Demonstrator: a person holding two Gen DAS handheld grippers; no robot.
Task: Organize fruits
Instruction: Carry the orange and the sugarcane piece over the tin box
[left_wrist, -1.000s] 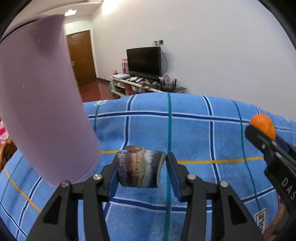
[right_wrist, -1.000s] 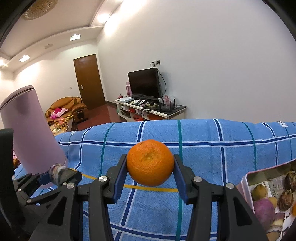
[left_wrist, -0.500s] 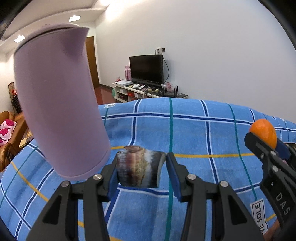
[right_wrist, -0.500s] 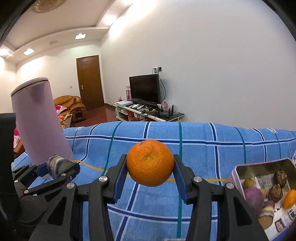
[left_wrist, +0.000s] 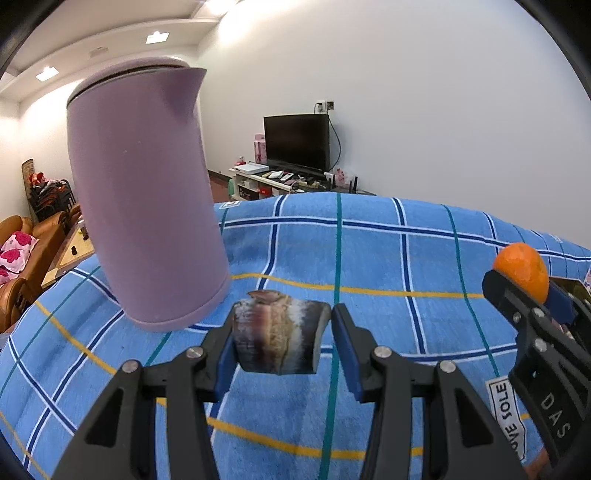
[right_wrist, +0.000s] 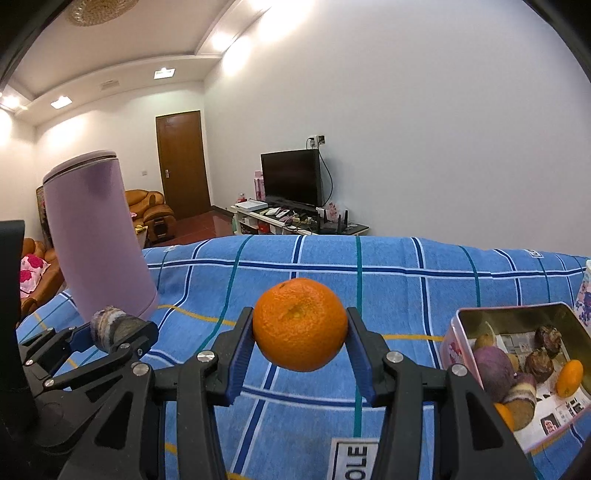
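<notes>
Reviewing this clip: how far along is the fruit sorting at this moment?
Done: several pieces already lie in the pink tin. In hand: the right gripper holds an orange and the left gripper a brown-and-white chunk, both above the blue cloth. Left: both pieces are not yet in the tin.

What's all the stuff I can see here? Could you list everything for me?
Orange: one, orange, held above the cloth.
Cut chunk: one, brown and purple streaked, held above the cloth.
Kettle: one, lilac, standing at the cloth's left.
Tin: one, pink, at right, holding more produce.
Cloth: one, blue checked, covering the table.
Television: one, black, by the far wall.
Door: one, brown, far left.
Left gripper: black, shut on the cut chunk.
Right gripper: black, shut on the orange.
</notes>
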